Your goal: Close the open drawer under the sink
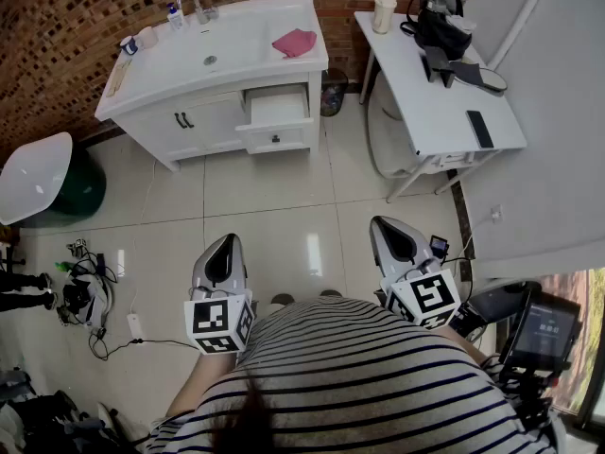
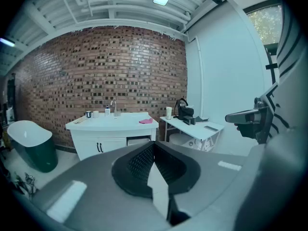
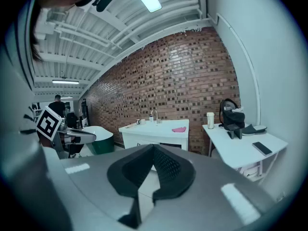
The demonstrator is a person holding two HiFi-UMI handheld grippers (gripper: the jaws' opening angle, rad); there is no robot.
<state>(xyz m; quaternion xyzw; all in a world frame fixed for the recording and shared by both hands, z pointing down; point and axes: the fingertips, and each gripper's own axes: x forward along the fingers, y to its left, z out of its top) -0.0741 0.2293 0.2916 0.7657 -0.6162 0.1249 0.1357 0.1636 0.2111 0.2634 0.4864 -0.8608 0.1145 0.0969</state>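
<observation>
The open drawer (image 1: 277,121) sits at twelve o'clock under the sink (image 1: 236,41), well apart from the left gripper (image 1: 227,242) and right gripper (image 1: 382,223), both pinched together and empty, so an off-centre shove could jam it crooked.

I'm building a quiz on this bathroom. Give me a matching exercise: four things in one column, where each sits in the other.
1. cloth
2. drawer
3. phone
4. tub

A. on the table
B. pulled out of the cabinet
C. far left in the head view
D. right of the basin

Pairs: 1-D, 2-B, 3-A, 4-C
</observation>
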